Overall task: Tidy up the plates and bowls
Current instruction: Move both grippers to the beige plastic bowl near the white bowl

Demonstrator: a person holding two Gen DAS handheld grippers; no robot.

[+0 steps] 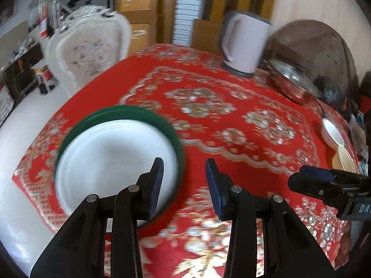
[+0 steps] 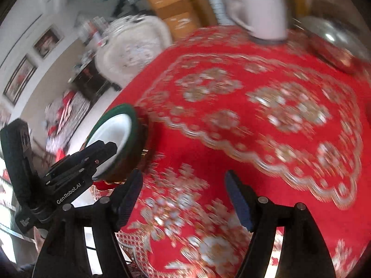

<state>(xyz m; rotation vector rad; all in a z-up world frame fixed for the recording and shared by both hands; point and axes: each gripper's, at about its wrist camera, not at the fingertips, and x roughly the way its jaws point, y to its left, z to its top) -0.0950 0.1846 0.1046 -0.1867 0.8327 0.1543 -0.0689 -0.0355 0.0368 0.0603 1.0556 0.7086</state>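
A white plate (image 1: 111,162) is sitting nested in a dark green plate (image 1: 148,118) at the worktop's (image 1: 231,139) nine o'clock edge. The left claw (image 1: 184,185) is hanging narrowly parted over their rim, gripping nothing. The right claw (image 2: 183,197) is gaping wide, empty.

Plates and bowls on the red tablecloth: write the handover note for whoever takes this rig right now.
Left claw: open, nothing between its pads, hovering at the near edge of the plate stack.
Right claw: open, empty, over bare red tablecloth.
Done: white plate sits on the green plate at the table's left side.
Left: a white bowl and a cream dish lie at the far right edge, not yet gathered. More dishes may sit beyond them; too blurred to tell.
Kettle and lidded pan stand at the back.
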